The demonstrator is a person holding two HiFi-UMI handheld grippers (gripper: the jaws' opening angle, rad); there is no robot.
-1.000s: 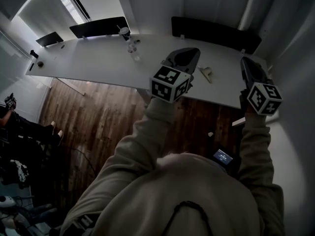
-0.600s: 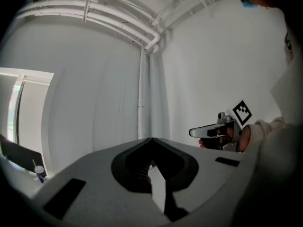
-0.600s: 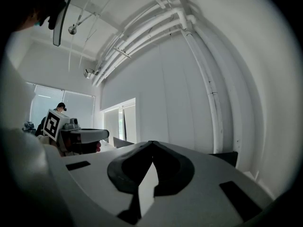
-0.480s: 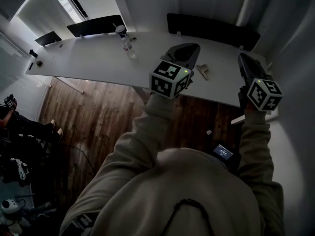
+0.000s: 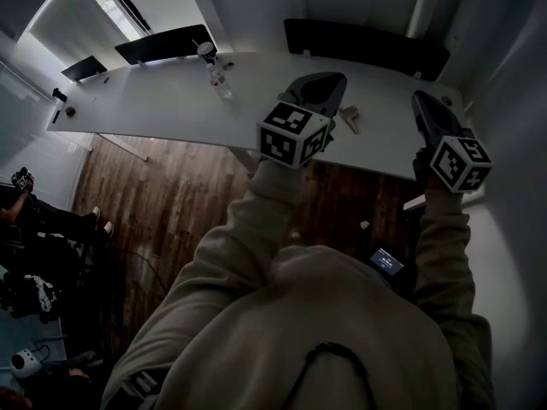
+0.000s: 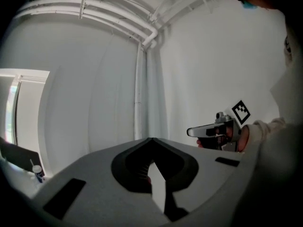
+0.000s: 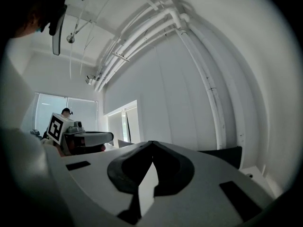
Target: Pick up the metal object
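Both claws and the counter [image 5: 154, 101] sit slightly higher in the head view than a second ago, though their spacing looks unchanged. The long white counter runs across the room above a wooden floor [image 5: 162, 195], with dark panels [image 5: 367, 45] standing along its far edge. The person's sleeves reach forward from below.

The left claw [image 5: 329, 82] is held level over the counter's near part. Its own view shows the jaw tips meeting with nothing between them. The right claw [image 5: 423, 105] is held level near the counter's right end, also closed and empty.

The metal object [image 5: 349, 118] lies on the counter between the two claws, just beside the left one and touched by neither. It is too small to tell its shape.

A bottle [image 5: 219, 79] and a cup [image 5: 206, 51] stand well apart from it, further left.
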